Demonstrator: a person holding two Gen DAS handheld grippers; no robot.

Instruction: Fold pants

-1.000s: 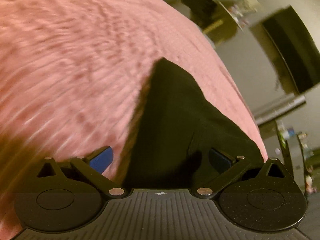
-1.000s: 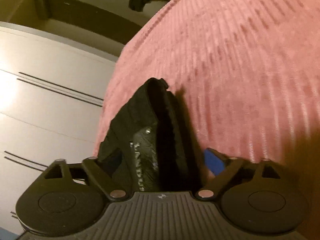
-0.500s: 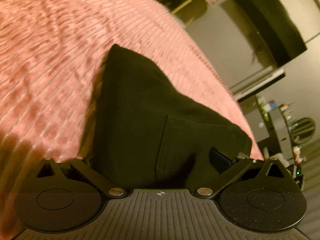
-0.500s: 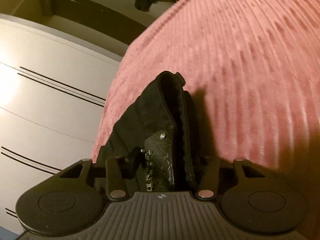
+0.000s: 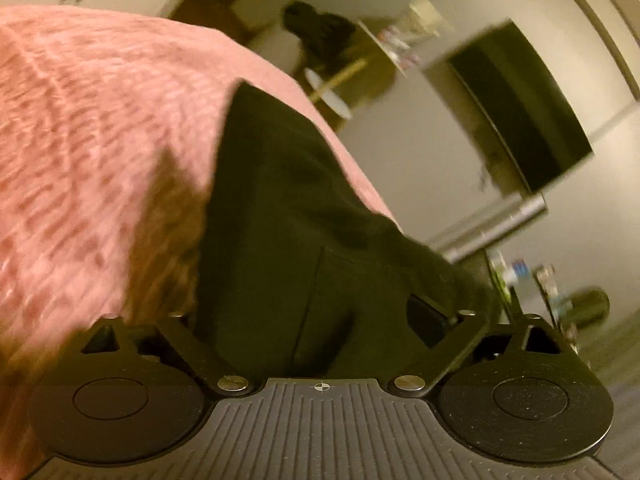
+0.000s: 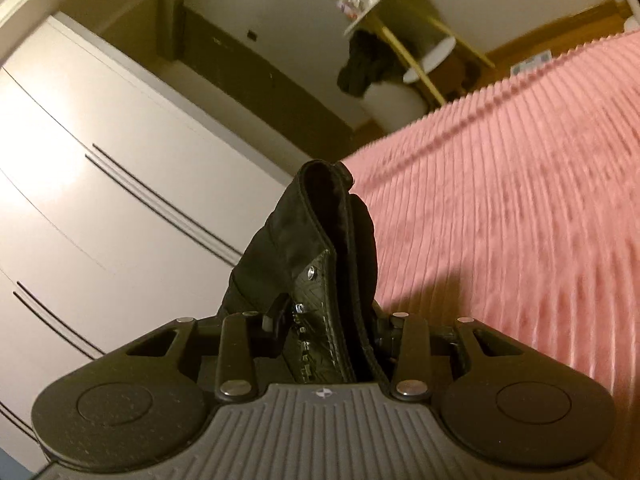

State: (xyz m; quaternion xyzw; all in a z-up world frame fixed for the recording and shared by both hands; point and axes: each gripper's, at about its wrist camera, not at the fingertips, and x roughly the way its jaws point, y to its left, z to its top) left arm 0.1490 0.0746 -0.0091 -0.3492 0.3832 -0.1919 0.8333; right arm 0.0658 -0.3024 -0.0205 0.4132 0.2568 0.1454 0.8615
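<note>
The black pants [image 5: 280, 216] hang from my left gripper [image 5: 312, 316] and drape down toward the pink ribbed bedspread [image 5: 88, 152]. A pocket seam shows near the fingers. The left jaws stand wide and cloth fills the gap, so the grip is unclear. In the right wrist view my right gripper [image 6: 324, 320] is shut on the pants' waistband [image 6: 320, 248], which carries a black patch with studs. The band stands up above the bedspread [image 6: 520, 216].
A white wardrobe [image 6: 100, 184] stands left of the bed. Beyond the bed's far edge a small table [image 6: 384, 4] holds small items and dark clothes [image 6: 364, 68]. A dark screen [image 5: 520, 104] hangs on the wall at the right.
Both grippers have lifted and tilted up with the pants, so more of the room shows. The right gripper closed on the waistband between one second ago and half a second ago.
</note>
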